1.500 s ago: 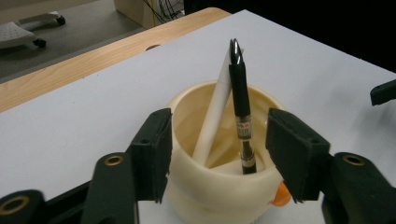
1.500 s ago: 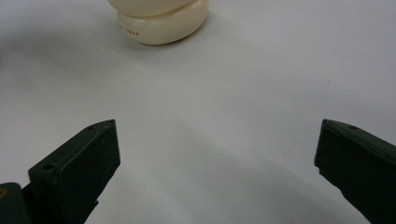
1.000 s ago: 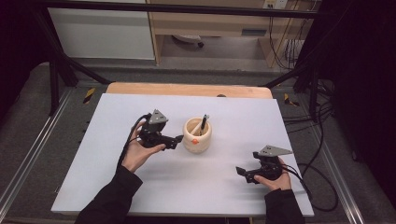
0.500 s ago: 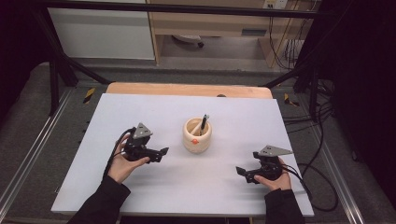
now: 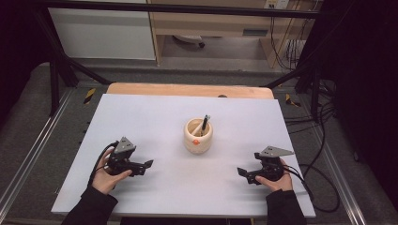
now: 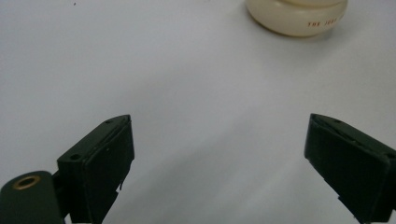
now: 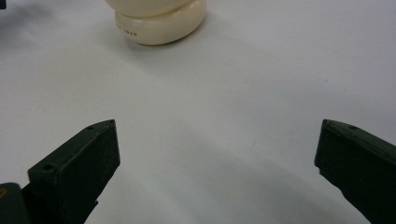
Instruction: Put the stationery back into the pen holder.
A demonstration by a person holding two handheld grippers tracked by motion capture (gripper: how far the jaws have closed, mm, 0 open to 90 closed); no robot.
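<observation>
Standing at frame centre, the cream pen holder [image 5: 198,136] holds a dark pen [image 5: 205,123]; its red lettering is unreadable. Left gripper [image 5: 144,166] and right gripper [image 5: 242,173] rest gaping, empty.

From the high view we look forward and down from above the near edge of the table [image 5: 155,117], far enough off to take in all four of its edges. In the left gripper view we sit low over the tabletop near its left edge, facing the cup [image 6: 299,16] at the middle. The right gripper view faces the same cup [image 7: 159,21] from the right edge; all three views share it.
</observation>
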